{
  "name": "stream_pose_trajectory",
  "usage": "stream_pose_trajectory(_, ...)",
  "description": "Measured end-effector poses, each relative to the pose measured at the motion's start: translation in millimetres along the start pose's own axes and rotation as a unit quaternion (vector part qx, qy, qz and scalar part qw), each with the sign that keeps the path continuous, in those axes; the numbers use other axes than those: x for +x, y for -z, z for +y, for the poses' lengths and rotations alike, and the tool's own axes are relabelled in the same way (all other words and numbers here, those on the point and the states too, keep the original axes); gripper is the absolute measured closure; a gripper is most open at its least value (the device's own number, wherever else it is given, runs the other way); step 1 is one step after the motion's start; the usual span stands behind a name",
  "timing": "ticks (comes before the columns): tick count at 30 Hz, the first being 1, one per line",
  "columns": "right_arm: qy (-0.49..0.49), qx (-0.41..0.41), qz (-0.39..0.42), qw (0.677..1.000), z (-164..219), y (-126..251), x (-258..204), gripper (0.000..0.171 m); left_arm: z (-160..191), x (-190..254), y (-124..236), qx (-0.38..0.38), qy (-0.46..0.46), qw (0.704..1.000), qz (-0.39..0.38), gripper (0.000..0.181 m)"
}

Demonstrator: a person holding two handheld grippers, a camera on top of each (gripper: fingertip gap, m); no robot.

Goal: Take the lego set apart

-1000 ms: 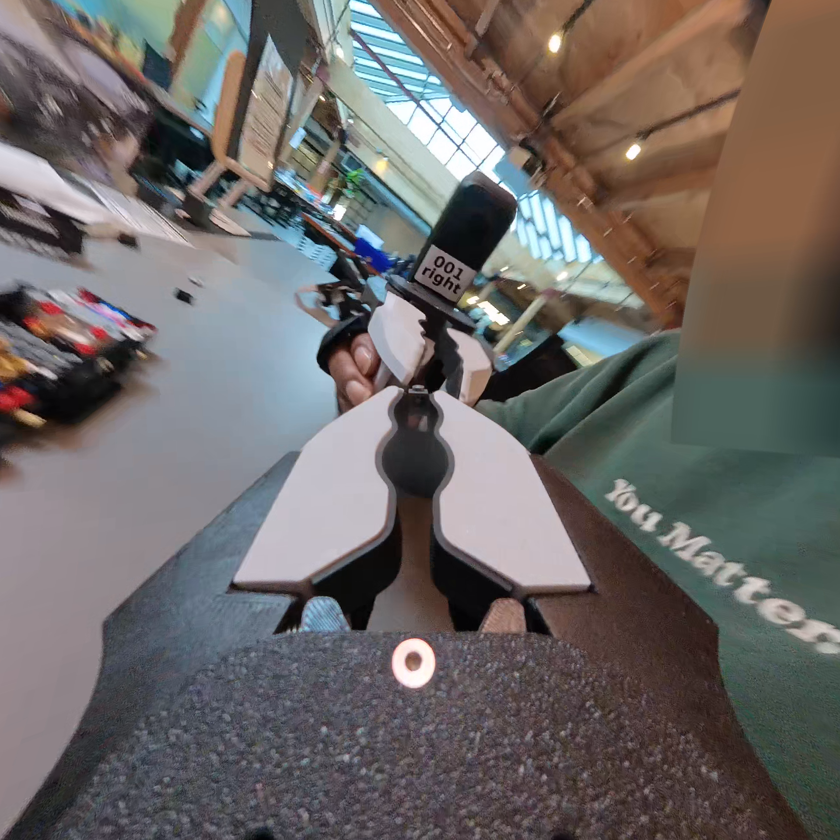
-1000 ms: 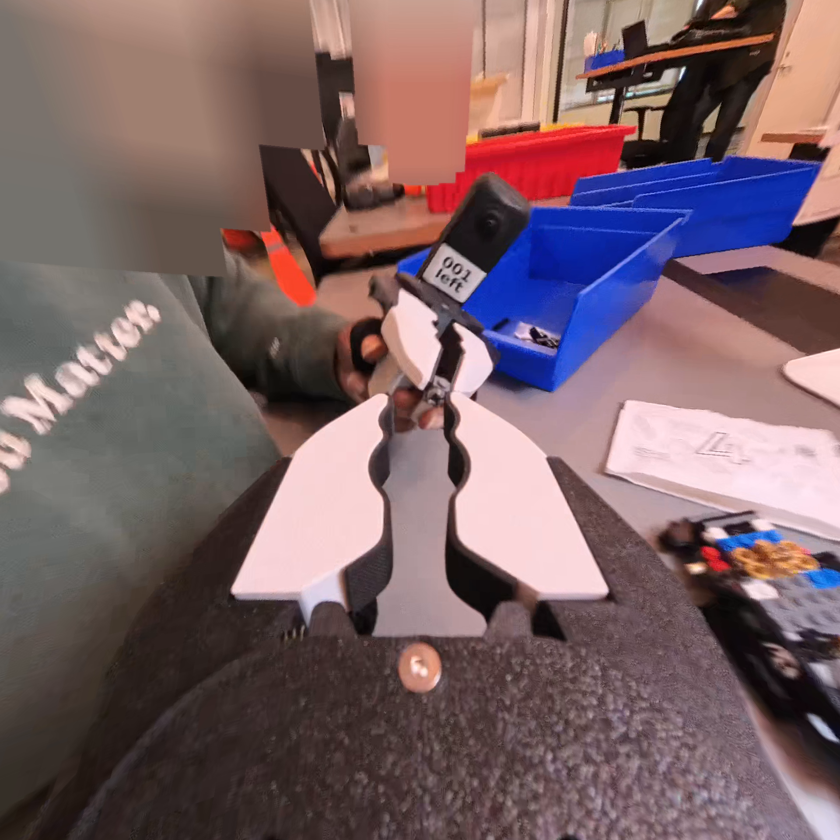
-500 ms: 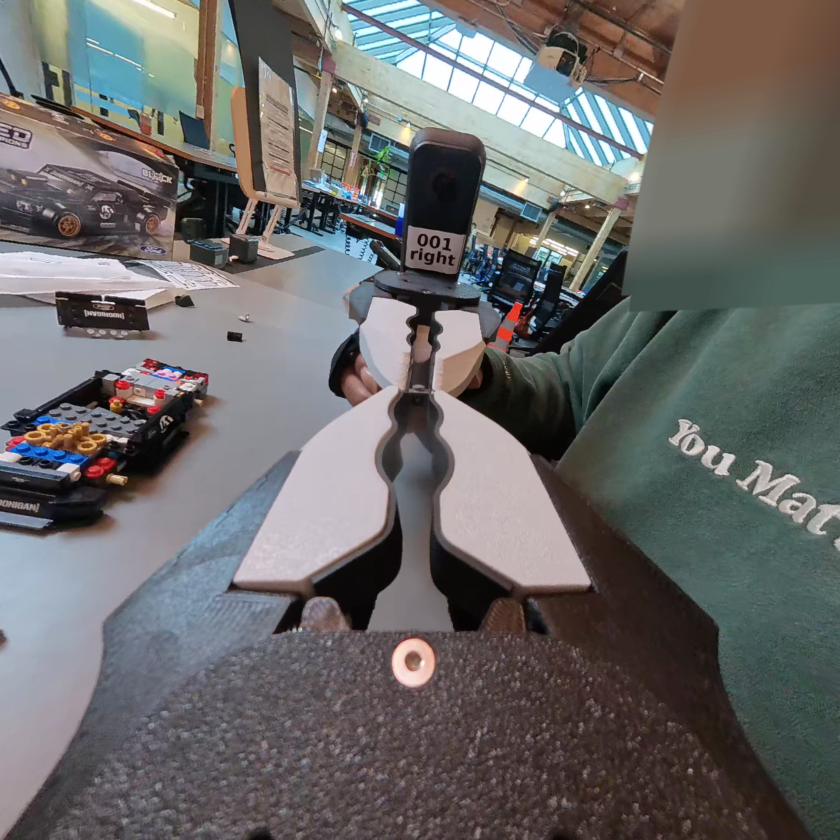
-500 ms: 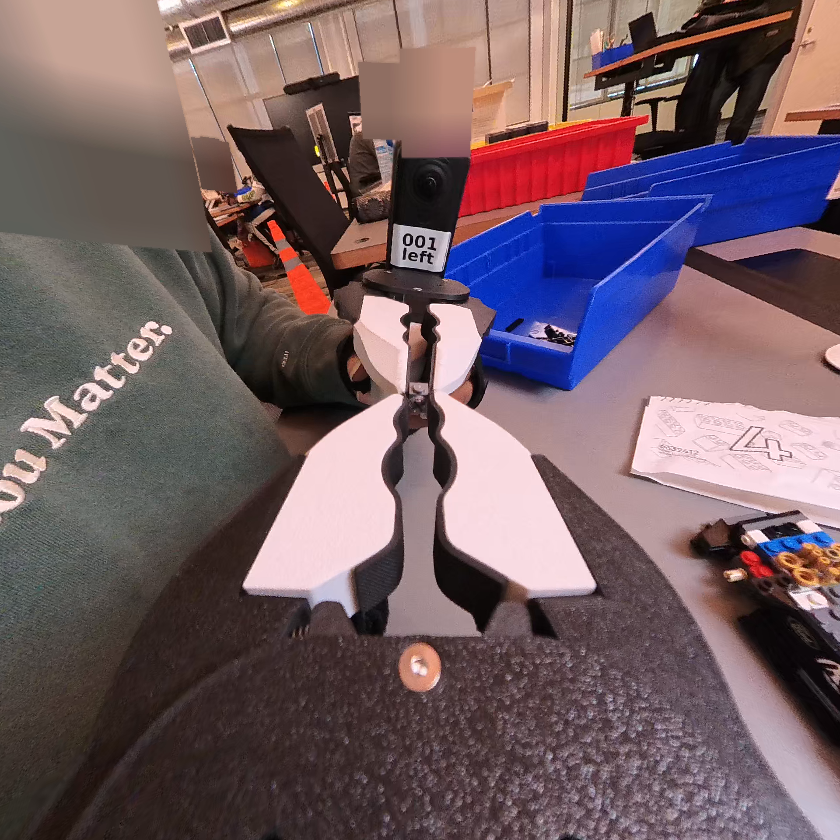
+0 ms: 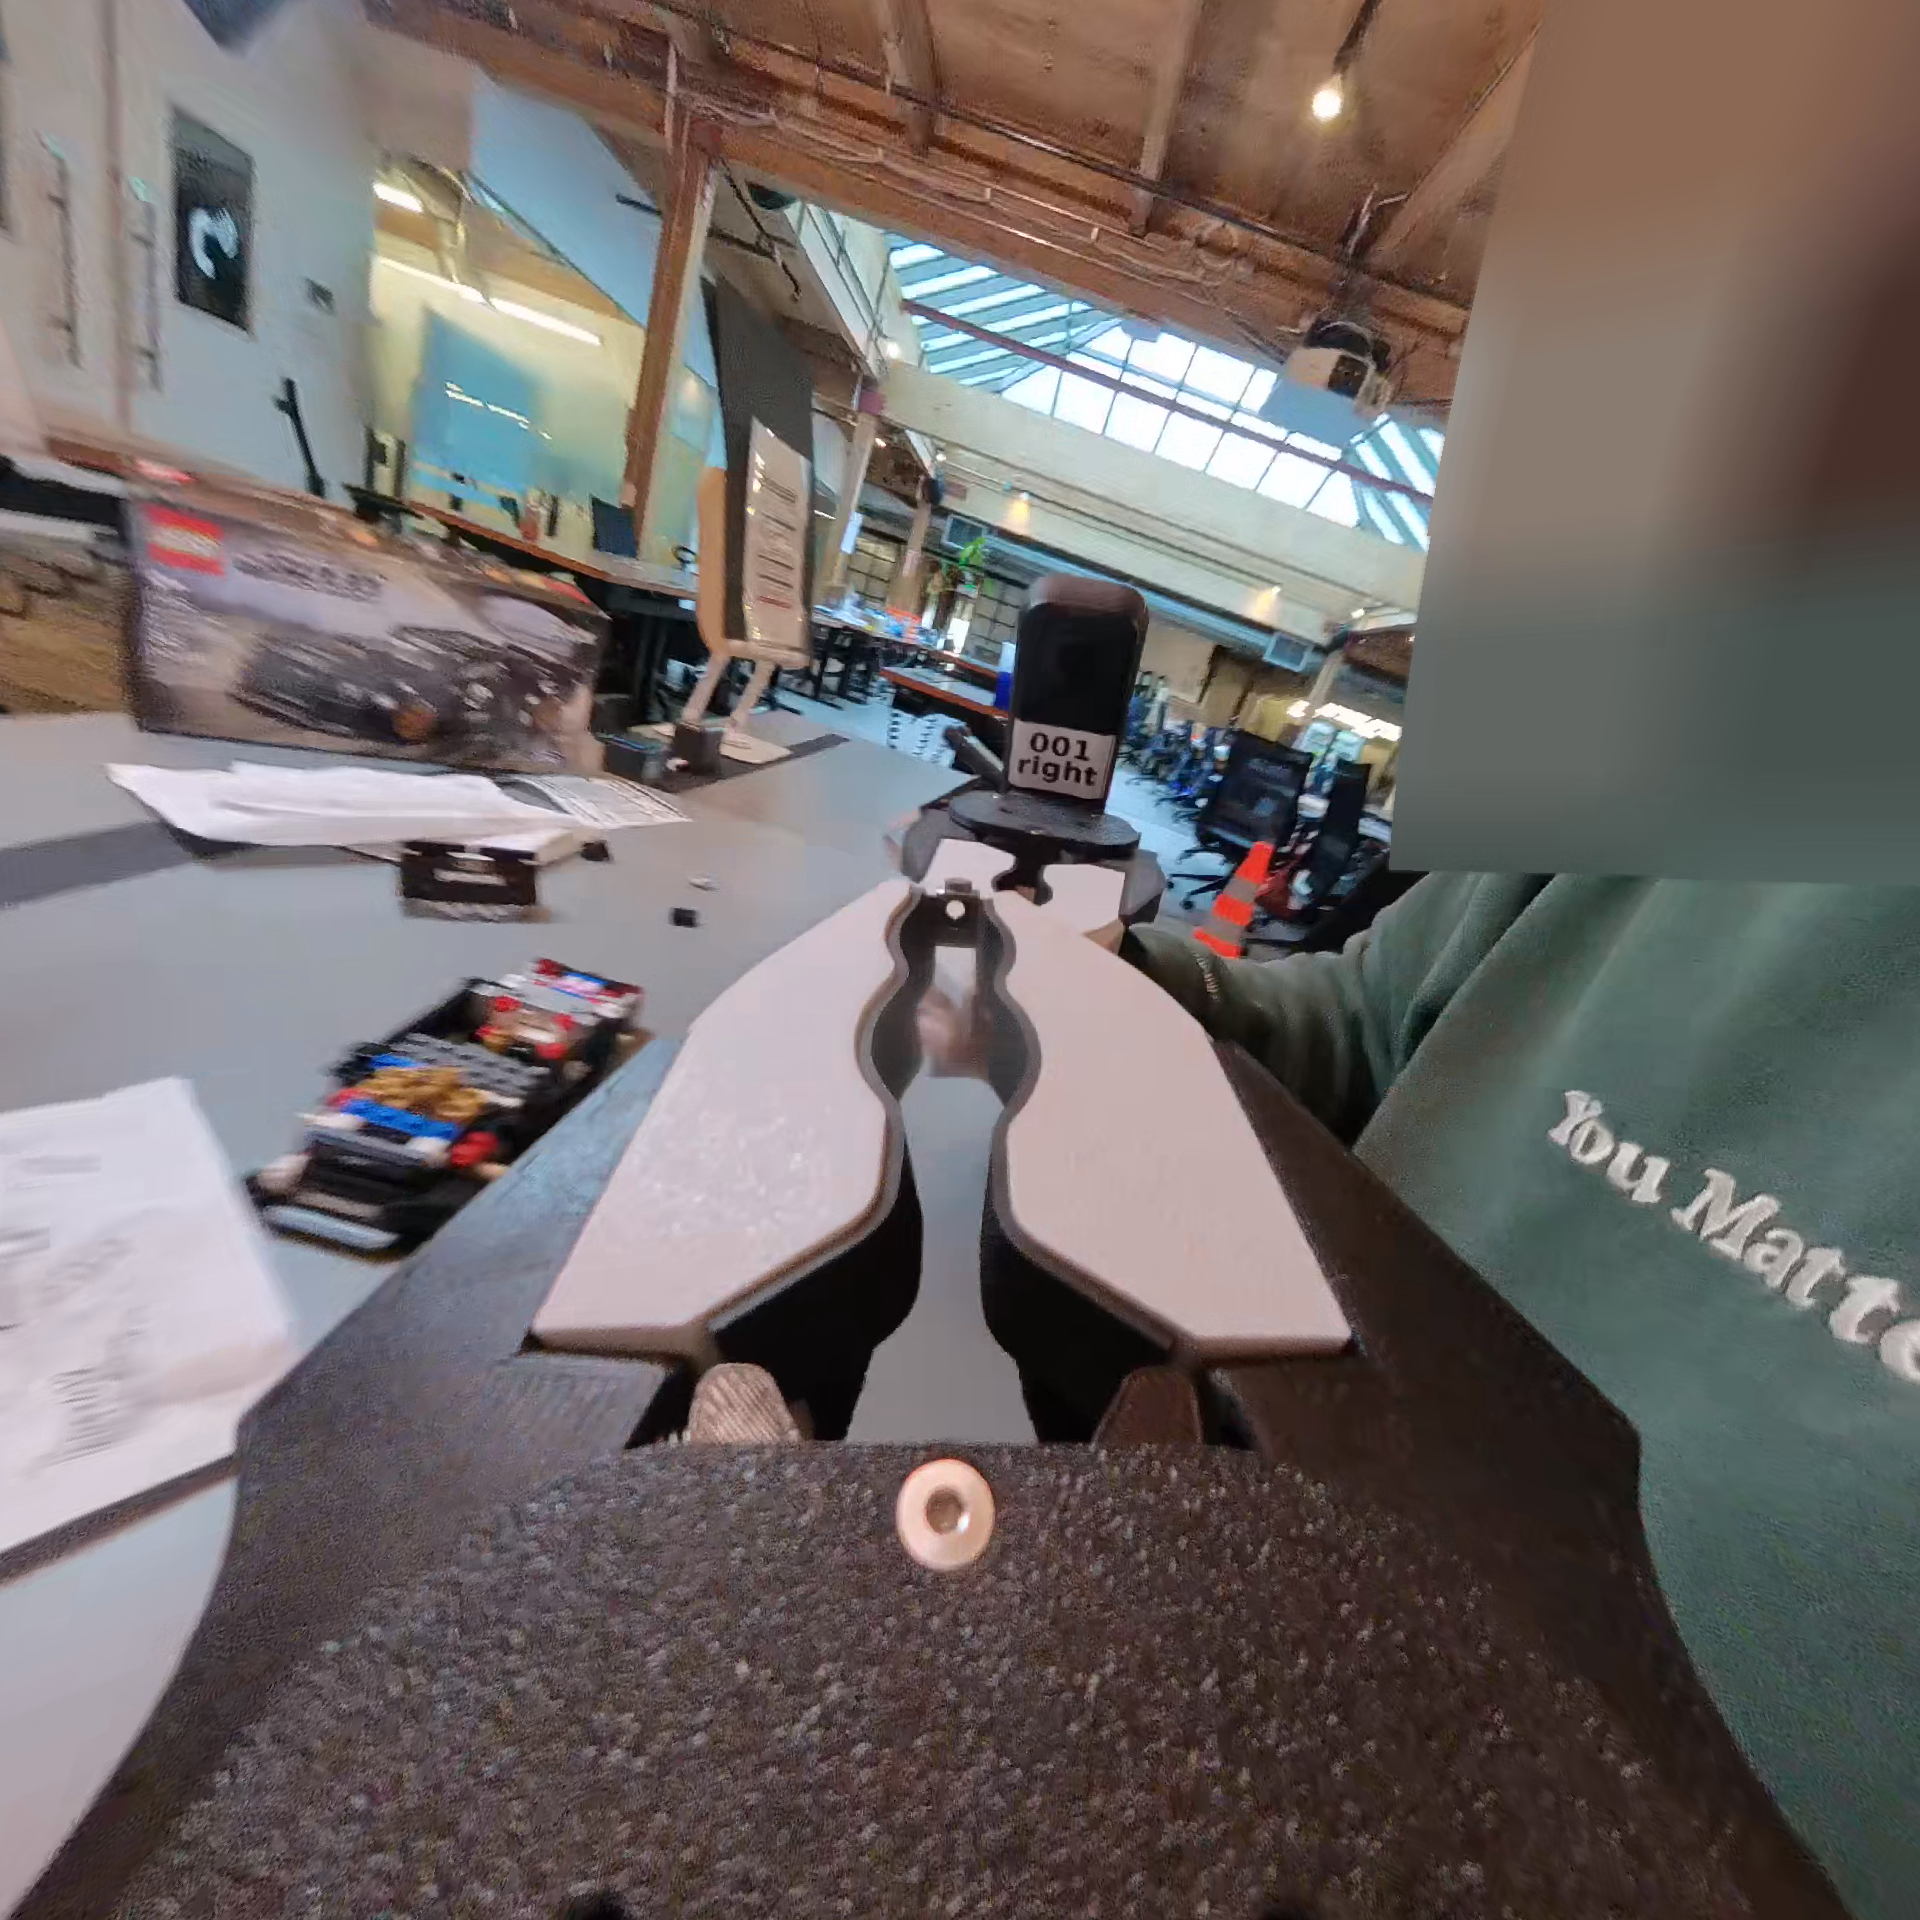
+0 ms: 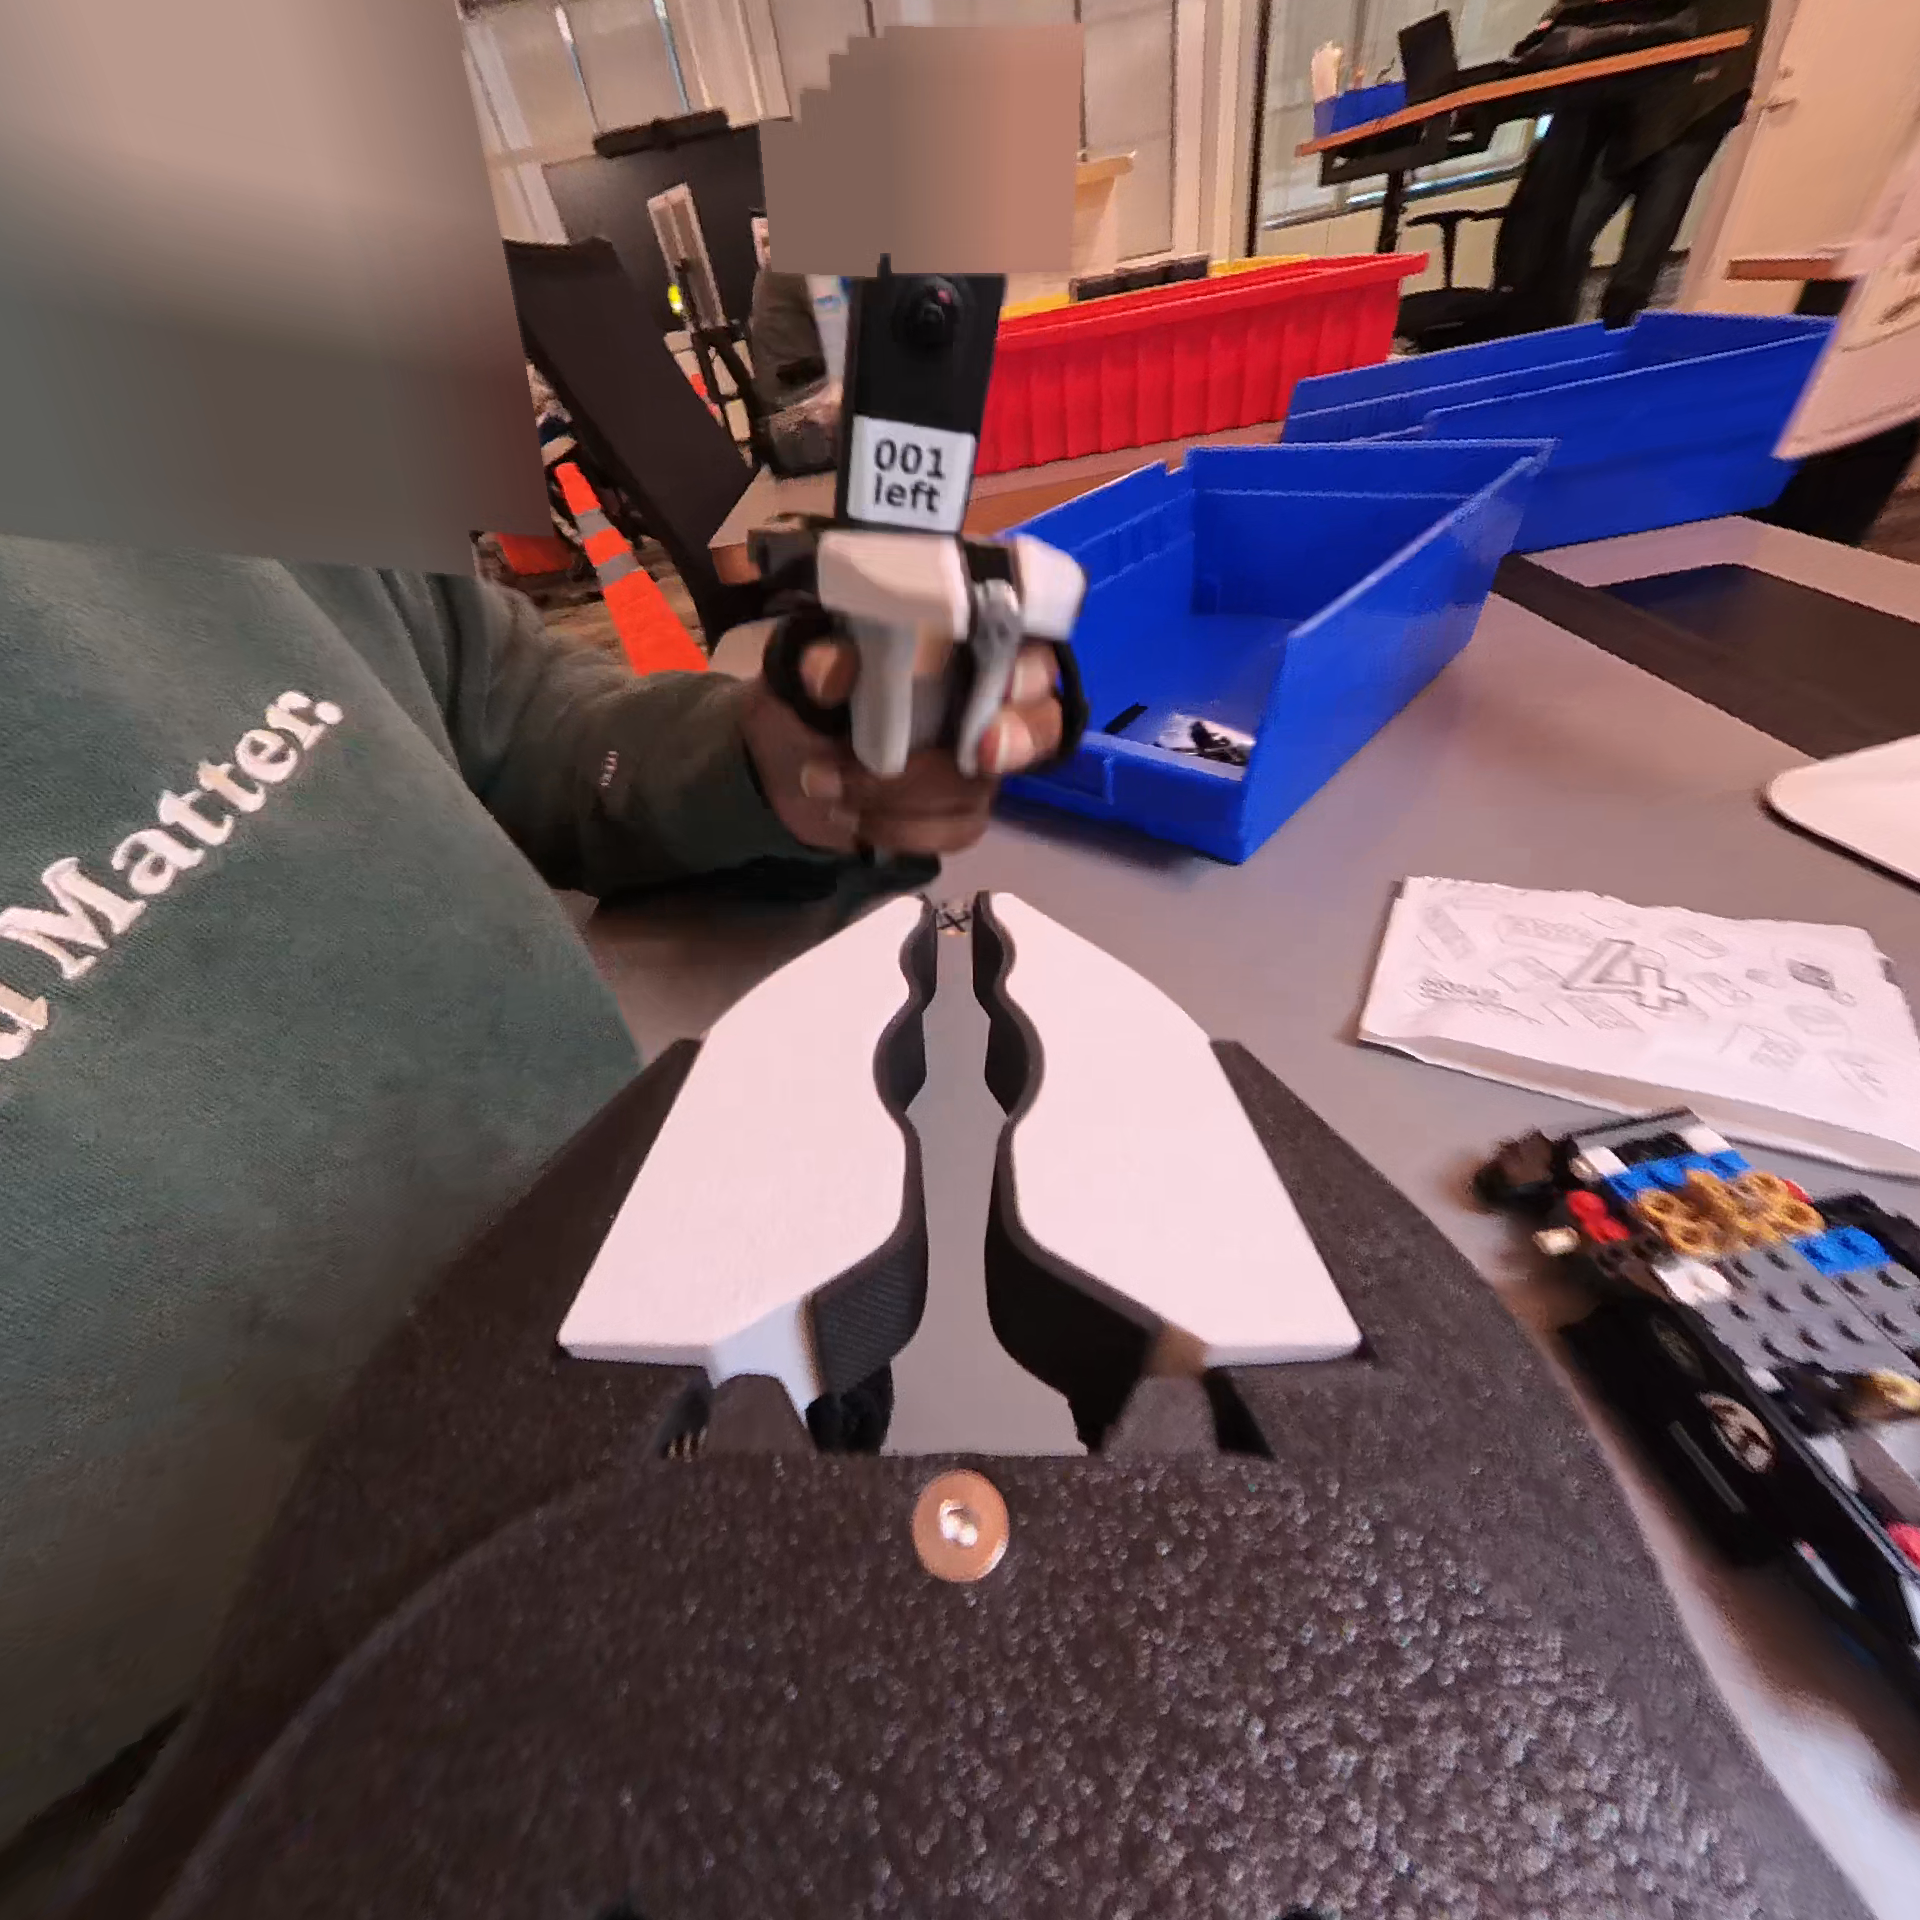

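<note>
The lego set, a partly built black car chassis with blue, red and gold pieces, lies on the grey table [image 5: 208, 977], left of my left gripper in the left wrist view [image 5: 457, 1091] and right of my right gripper in the right wrist view [image 6: 1745, 1278]. My left gripper [image 5: 954, 902] is held above the table and is shut on a small grey piece [image 5: 956, 910] at its tips. My right gripper [image 6: 952, 906] is shut on a small dark piece [image 6: 951, 921]. The two grippers face each other with a gap between them. The left gripper also shows farther off in the right wrist view [image 6: 930, 764].
A blue bin [image 6: 1299, 644] with a few small parts stands behind the left gripper. An instruction sheet [image 6: 1642, 997] lies beside the chassis. The lego box [image 5: 353, 644], papers [image 5: 343, 800] and small loose black pieces [image 5: 468, 883] are at the back. A person in a green sweatshirt [image 5: 1662, 1247] is close by.
The two grippers met tip to tip on one small piece before. They have now drawn apart, each with a small piece at its tips. The left gripper has risen.
</note>
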State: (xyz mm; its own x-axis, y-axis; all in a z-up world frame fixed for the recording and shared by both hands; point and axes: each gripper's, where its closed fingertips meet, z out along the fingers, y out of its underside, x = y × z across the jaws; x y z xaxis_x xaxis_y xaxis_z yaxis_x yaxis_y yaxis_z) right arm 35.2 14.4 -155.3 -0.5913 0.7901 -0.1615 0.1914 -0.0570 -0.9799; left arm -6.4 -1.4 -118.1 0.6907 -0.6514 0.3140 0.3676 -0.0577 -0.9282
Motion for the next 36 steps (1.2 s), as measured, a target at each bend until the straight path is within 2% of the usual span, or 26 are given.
stream_pose_trajectory(2, -0.002, 0.003, 0.014, 1.0, -1, 2, 8, 0.164, -1, -1, 3, -0.023, -0.062, 0.998, -0.024, 0.173)
stream_pose_trajectory(5, 0.002, -0.029, 0.02, 0.999, 14, -4, 12, 0.164, 7, -7, 0, -0.055, -0.056, 0.996, -0.04, 0.172)
stream_pose_trajectory(8, 0.047, -0.127, 0.052, 0.989, 49, -9, 22, 0.164, 14, -23, 7, -0.092, -0.039, 0.993, -0.066, 0.173)
stream_pose_trajectory(11, 0.07, -0.183, 0.054, 0.979, 70, -12, 23, 0.164, 24, -30, 10, -0.129, -0.039, 0.987, -0.085, 0.173)
stream_pose_trajectory(16, 0.092, -0.226, 0.066, 0.967, 87, -13, 26, 0.164, 51, -47, 18, -0.237, -0.076, 0.958, -0.145, 0.173)
stream_pose_trajectory(18, 0.095, -0.241, 0.07, 0.963, 93, -13, 28, 0.164, 43, -64, 35, -0.276, -0.127, 0.927, -0.22, 0.173)
stream_pose_trajectory(21, 0.096, -0.248, 0.07, 0.961, 97, -14, 29, 0.164, 19, -91, 76, -0.322, -0.203, 0.851, -0.361, 0.173)
stream_pose_trajectory(23, 0.094, -0.252, 0.07, 0.961, 99, -15, 30, 0.163, 17, -107, 105, -0.353, -0.198, 0.809, -0.426, 0.173)
stream_pose_trajectory(26, 0.096, -0.258, 0.067, 0.959, 103, -18, 29, 0.163, 35, -124, 142, -0.413, -0.148, 0.764, -0.474, 0.173)
stream_pose_trajectory(29, 0.096, -0.256, 0.064, 0.96, 103, -20, 27, 0.163, 50, -126, 150, -0.432, -0.107, 0.764, -0.467, 0.169)
stream_pose_trajectory(36, 0.082, -0.237, 0.061, 0.966, 98, -21, 27, 0.163, 50, -125, 153, -0.423, -0.083, 0.777, -0.459, 0.151)
